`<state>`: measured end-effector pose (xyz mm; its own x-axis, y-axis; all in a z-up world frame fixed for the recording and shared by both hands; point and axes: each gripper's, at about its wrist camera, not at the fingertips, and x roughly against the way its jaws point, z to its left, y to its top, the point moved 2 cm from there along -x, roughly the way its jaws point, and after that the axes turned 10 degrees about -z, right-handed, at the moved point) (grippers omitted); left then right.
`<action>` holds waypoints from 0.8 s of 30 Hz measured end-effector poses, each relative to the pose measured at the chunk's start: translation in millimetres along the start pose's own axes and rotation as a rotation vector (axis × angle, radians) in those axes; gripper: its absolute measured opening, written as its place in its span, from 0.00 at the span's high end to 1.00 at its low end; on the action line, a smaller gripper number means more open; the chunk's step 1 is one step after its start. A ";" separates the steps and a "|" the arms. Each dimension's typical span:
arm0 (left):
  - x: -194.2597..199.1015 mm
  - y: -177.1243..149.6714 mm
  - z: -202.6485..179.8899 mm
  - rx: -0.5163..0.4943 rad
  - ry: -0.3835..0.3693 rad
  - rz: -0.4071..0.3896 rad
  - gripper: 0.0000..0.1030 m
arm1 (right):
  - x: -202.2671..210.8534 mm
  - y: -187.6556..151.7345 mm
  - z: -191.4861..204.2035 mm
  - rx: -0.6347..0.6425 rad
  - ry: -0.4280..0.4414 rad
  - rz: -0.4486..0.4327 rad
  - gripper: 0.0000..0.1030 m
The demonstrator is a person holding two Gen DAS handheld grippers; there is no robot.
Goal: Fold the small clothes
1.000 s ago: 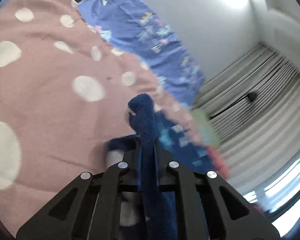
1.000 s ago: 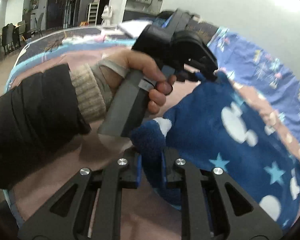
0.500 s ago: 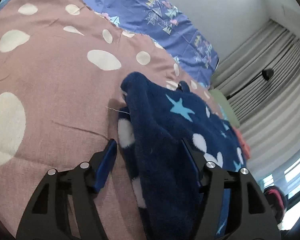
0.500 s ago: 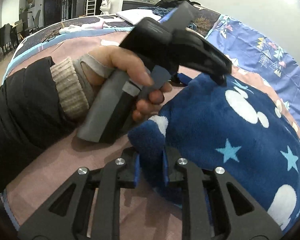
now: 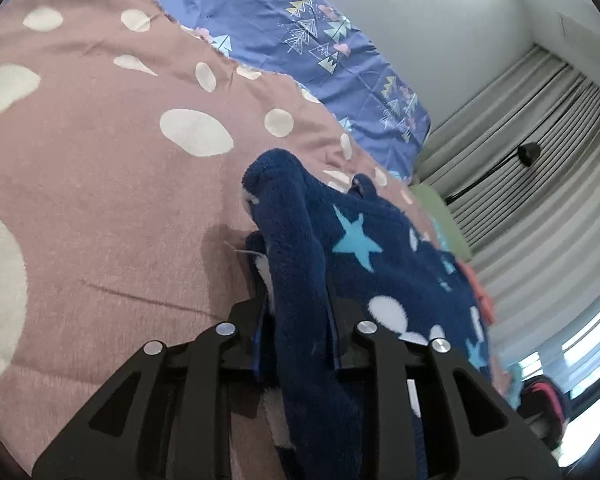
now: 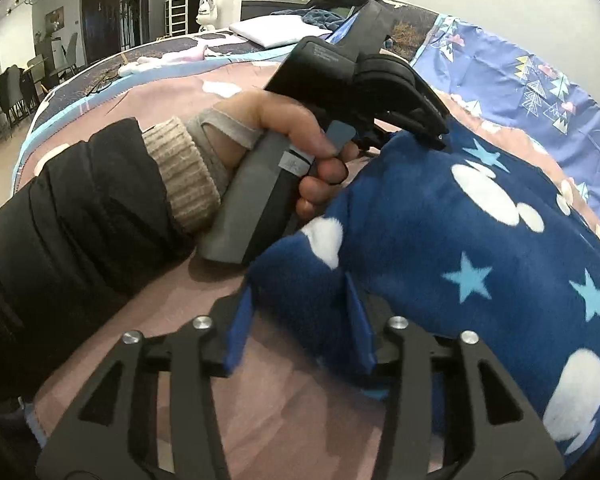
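Left gripper (image 5: 298, 320): jaws have just been closing and now sit narrow on a thick roll of the navy fleece garment (image 5: 300, 248); the pads look pressed into it from both sides.
Right gripper (image 6: 300, 328): jaws have just been opening and stand parted; the blue pads (image 6: 358, 328) flank a corner of the same garment (image 6: 480, 240), but the left pad looks clear of the cloth, so that reads as a release.
Garment's place: it runs forward from between the left jaws and spreads to their right over the pink spotted bedcover (image 5: 112, 184); in the right view it fills the space ahead and to the right of the jaws.
Left hand (image 6: 284, 148): just ahead of the right jaws, wrapped round the left gripper's handle, black sleeve (image 6: 72, 224) trailing off to the left.
Progress: a doubled edge is visible at the left jaws, so I'd judge one fold laid; smoothing and any further fold are left.
Beyond: purple patterned sheet (image 5: 324, 48) past the bedcover, then the curtains (image 5: 540, 168).
Hard to tell: garment type, its far edge, and whether the layers line up; its lower part is cut off behind both gripper frames.
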<state>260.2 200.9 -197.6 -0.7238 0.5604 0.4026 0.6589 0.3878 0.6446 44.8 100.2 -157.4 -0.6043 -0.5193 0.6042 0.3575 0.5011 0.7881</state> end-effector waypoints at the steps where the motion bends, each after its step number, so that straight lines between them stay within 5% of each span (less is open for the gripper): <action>1: 0.2 0.2 -0.4 -0.004 0.006 0.000 0.73 | 1.6 -0.3 0.7 0.001 -0.007 -0.001 0.57; 15: -0.3 -0.3 6.3 0.022 -0.003 0.006 0.66 | 31.6 2.3 -12.5 -0.070 -0.069 -0.031 0.56; 18: -0.8 -0.6 6.4 0.016 0.006 0.006 0.64 | 66.9 7.4 -36.4 -0.089 -0.192 -0.125 0.56; 21: -1.5 -1.1 5.7 0.007 0.015 0.005 0.64 | 101.3 -2.3 -90.4 -0.238 -0.441 -0.179 0.55; 24: -1.9 -1.4 5.1 0.005 0.017 0.005 0.63 | 100.4 -43.5 -151.6 -0.482 -0.555 -0.040 0.54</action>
<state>261.7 203.0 -202.6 -0.7236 0.5501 0.4169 0.6636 0.3883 0.6394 76.5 -78.7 -113.3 -0.8492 -0.0400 0.5265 0.5238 0.0630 0.8495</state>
